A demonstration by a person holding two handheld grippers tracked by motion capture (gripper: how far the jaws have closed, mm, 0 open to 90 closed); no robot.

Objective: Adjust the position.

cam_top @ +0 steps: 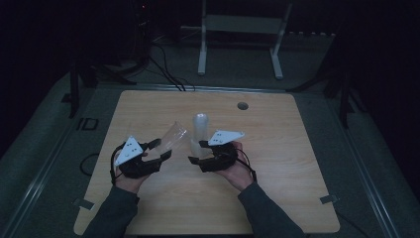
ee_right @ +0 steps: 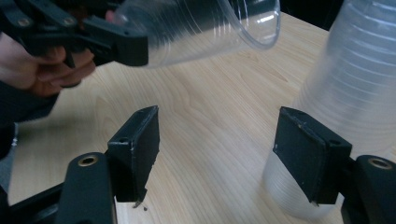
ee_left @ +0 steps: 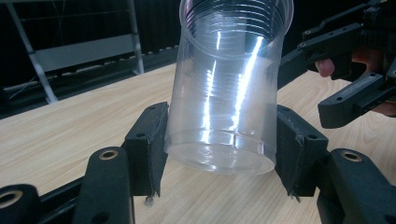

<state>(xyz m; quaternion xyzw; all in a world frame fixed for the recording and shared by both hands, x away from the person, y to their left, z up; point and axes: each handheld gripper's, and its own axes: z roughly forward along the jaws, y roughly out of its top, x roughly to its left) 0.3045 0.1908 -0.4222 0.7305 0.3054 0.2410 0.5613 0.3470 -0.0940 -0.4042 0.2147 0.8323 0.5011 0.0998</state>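
In the high view, the left tool [cam_top: 159, 148] is clamped on a single clear plastic cup [cam_top: 173, 137], which it holds tilted above the wooden surface [cam_top: 277, 163], mouth pointing up and away toward the middle. The right tool [cam_top: 197, 152] sits just to the right of it, low over the surface, at the foot of an upright stack of clear plastic cups [cam_top: 200, 130] that stands near the middle of the surface; whether it touches the stack cannot be told from here. In the left gripper view, the left tool [ee_left: 219, 154] has both black pads pressed against the sides of the clear cup [ee_left: 229, 88] near its base, with the cup's ribbed rim at the top of the picture and the right tool [ee_left: 327, 74] seen farther off at the upper right. In the right gripper view, the right tool [ee_right: 229, 154] has its jaws apart with bare wood between them; the stack of cups [ee_right: 355, 84] stands at the right, its base partly behind the right-hand pad and not gripped. The held cup [ee_right: 205, 28] lies across the top, clamped in the left tool [ee_right: 116, 44].
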